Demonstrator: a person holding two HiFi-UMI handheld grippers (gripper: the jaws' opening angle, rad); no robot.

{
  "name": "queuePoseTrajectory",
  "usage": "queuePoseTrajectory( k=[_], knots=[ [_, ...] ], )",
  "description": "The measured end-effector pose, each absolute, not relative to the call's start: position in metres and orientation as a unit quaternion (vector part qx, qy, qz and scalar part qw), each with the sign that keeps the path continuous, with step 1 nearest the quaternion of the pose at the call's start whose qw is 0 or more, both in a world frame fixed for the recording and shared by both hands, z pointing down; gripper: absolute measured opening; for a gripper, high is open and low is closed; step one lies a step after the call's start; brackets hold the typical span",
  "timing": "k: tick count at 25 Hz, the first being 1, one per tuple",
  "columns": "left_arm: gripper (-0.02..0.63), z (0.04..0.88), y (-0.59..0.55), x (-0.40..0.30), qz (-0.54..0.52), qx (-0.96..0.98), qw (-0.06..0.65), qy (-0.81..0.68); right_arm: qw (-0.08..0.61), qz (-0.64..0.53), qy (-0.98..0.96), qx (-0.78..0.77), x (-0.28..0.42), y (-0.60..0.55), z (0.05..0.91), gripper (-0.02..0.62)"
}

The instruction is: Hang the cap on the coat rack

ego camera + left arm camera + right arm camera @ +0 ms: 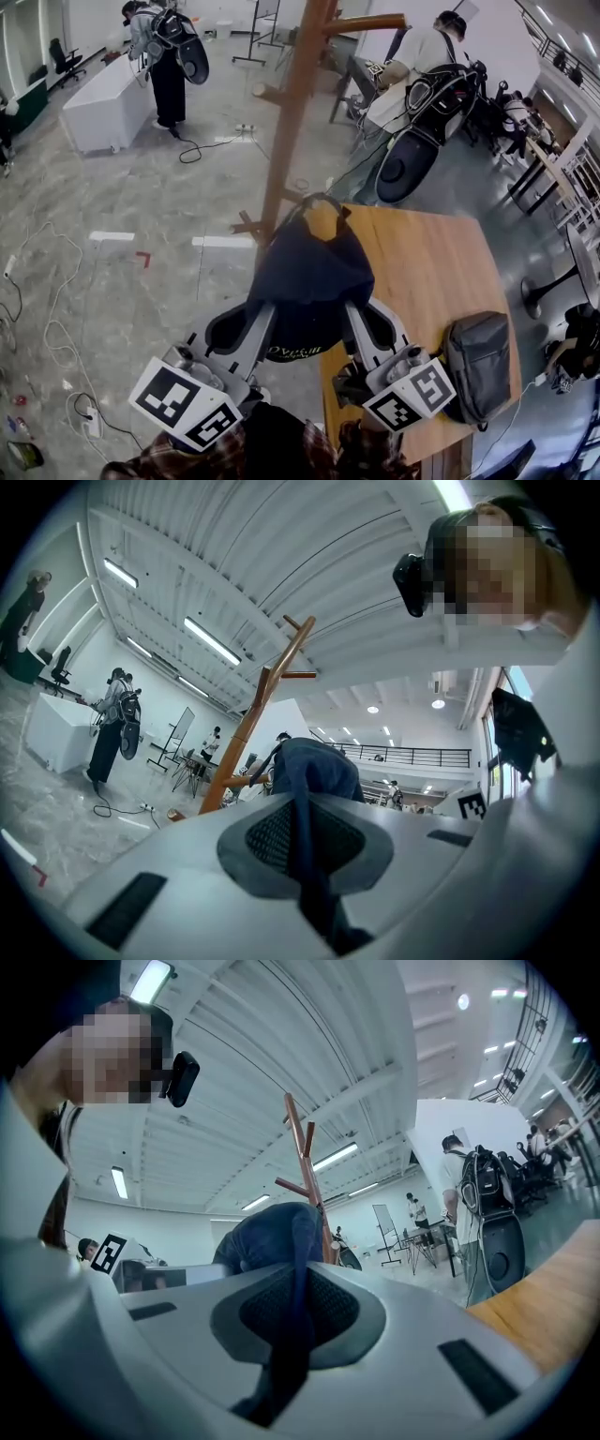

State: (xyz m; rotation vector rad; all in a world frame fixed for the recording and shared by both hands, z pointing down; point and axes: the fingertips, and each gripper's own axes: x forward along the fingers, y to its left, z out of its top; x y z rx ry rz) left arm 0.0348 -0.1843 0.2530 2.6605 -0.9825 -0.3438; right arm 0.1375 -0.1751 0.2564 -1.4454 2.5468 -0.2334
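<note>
A dark navy cap hangs between both grippers, held up in front of the wooden coat rack. My left gripper is shut on the cap's left edge, and my right gripper is shut on its right edge. The cap's back strap loop stands up near a low peg of the rack. In the left gripper view the cap fabric runs pinched between the jaws, with the rack behind. The right gripper view shows the cap clamped likewise, before the rack.
A wooden table stands at the right, with a grey backpack on it. Two people with gear stand at the back, one by a white cabinet. Cables lie on the floor at the left.
</note>
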Motion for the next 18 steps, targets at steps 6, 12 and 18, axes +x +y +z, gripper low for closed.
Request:
queuePoseTrajectory(
  k=[6, 12, 18],
  knots=[
    [0.021, 0.251, -0.208, 0.036, -0.112, 0.926, 0.146, -0.330, 0.099, -0.084, 0.854, -0.503, 0.139, -0.197, 0.256, 0.023],
    [0.021, 0.262, -0.233, 0.034, -0.102, 0.927, 0.156, -0.327, 0.084, -0.091, 0.848, -0.515, 0.137, -0.222, 0.267, 0.022],
    [0.021, 0.286, -0.246, 0.050, -0.083, 0.923, 0.168, -0.335, 0.068, -0.112, 0.845, -0.518, 0.151, -0.238, 0.292, 0.021]
  ],
)
